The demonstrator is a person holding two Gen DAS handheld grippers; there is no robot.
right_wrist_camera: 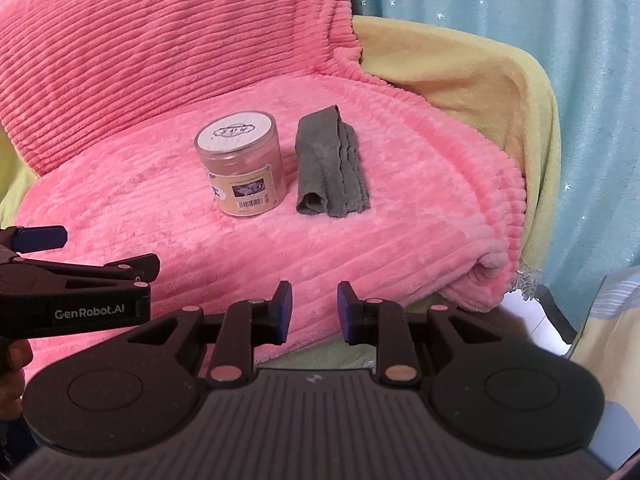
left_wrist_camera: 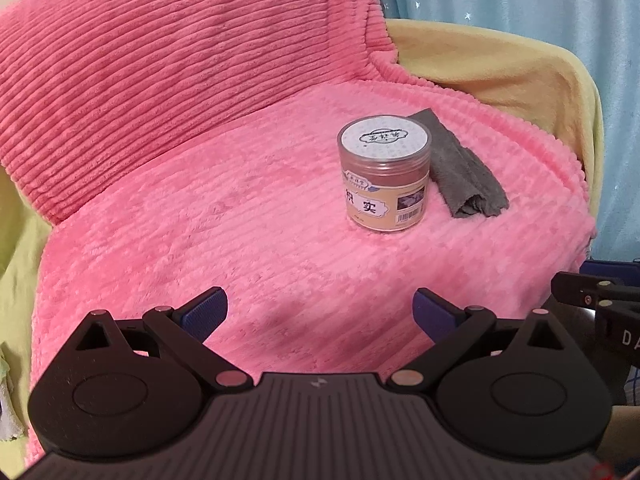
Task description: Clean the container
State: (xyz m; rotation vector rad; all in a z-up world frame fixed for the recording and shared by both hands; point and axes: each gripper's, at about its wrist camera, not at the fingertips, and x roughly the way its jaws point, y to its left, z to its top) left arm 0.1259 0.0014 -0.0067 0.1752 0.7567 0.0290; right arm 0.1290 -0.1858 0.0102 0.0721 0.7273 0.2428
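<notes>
A clear round jar (left_wrist_camera: 385,176) (right_wrist_camera: 239,167) with a white printed lid and a tan label stands upright on the pink blanket. Right beside it, on its right, lies a folded grey cloth (left_wrist_camera: 460,168) (right_wrist_camera: 330,168). My left gripper (left_wrist_camera: 320,312) hovers well short of the jar, wide open and empty. In the right wrist view my right gripper (right_wrist_camera: 314,312) is also short of both items, its blue pads a narrow gap apart with nothing between them. The left gripper (right_wrist_camera: 36,240) shows at that view's left edge, held by a hand.
The ribbed pink blanket (left_wrist_camera: 240,220) (right_wrist_camera: 400,220) covers a seat and its backrest. A yellow throw (left_wrist_camera: 500,76) (right_wrist_camera: 460,76) drapes the armrest at right. A blue star-print curtain (right_wrist_camera: 560,20) hangs behind. The blanket's front edge drops off near the grippers.
</notes>
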